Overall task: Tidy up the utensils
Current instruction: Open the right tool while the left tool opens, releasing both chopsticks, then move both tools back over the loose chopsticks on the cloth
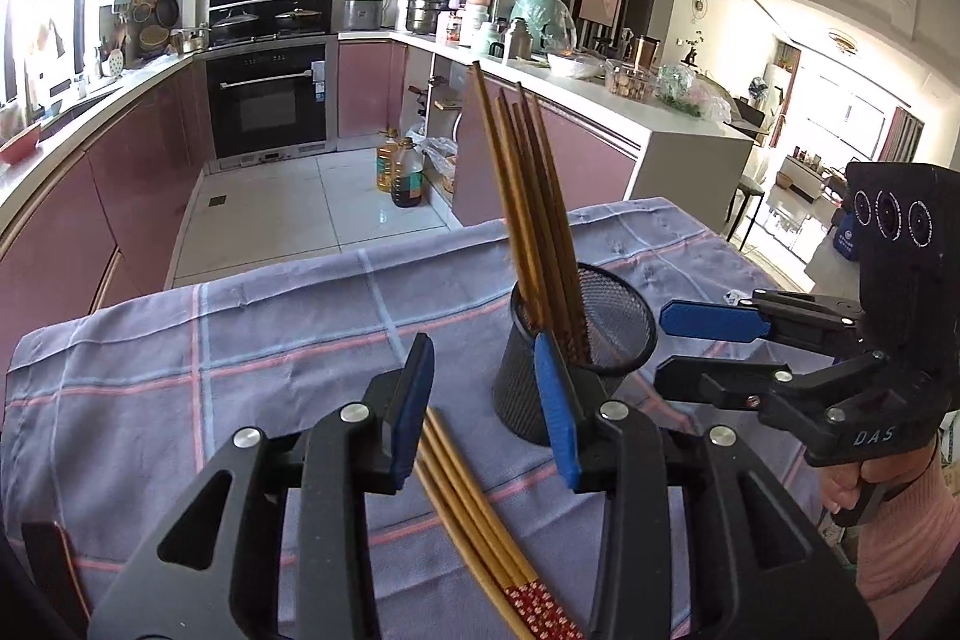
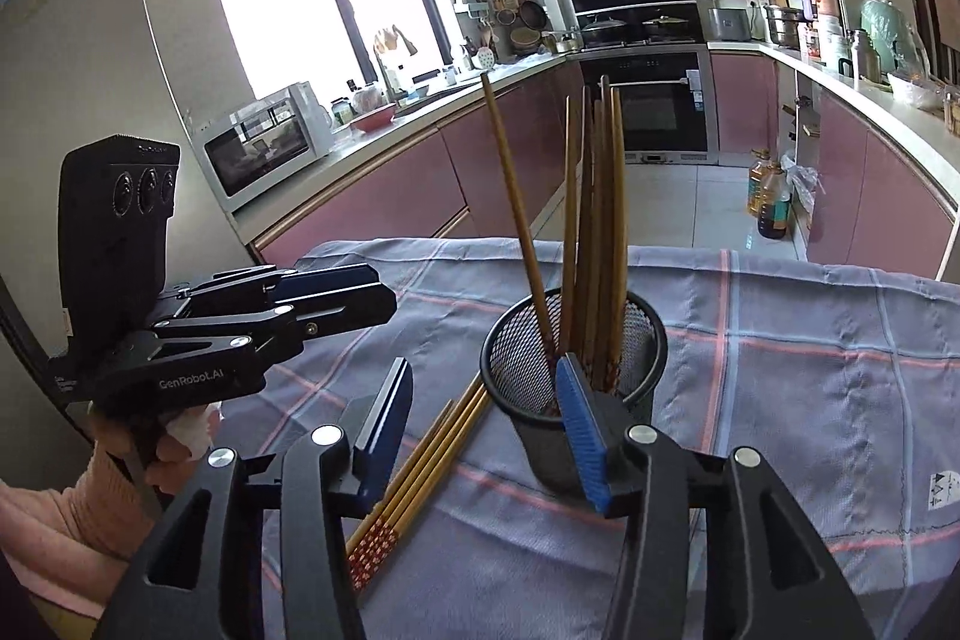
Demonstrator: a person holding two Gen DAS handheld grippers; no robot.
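Note:
A black mesh cup point(image 1: 606, 316) point(image 2: 534, 436) stands on the checked cloth, and several brown chopsticks point(image 1: 528, 196) point(image 2: 594, 220) stand upright in it. Several more chopsticks point(image 1: 474, 526) point(image 2: 420, 472) with red patterned ends lie flat on the cloth, just left of the cup. My left gripper point(image 1: 486, 400) point(image 2: 384, 295) is open above these lying chopsticks, and its blue pads touch nothing. My right gripper point(image 2: 486, 430) point(image 1: 690, 349) is open too, with its right finger in front of the cup's near wall. It holds nothing.
The blue and pink checked cloth point(image 1: 240, 352) point(image 2: 810, 370) covers a small table whose far edge drops to the tiled kitchen floor. Oil bottles point(image 1: 402, 172) stand on the floor beyond it. Pink cabinets and counters ring the room.

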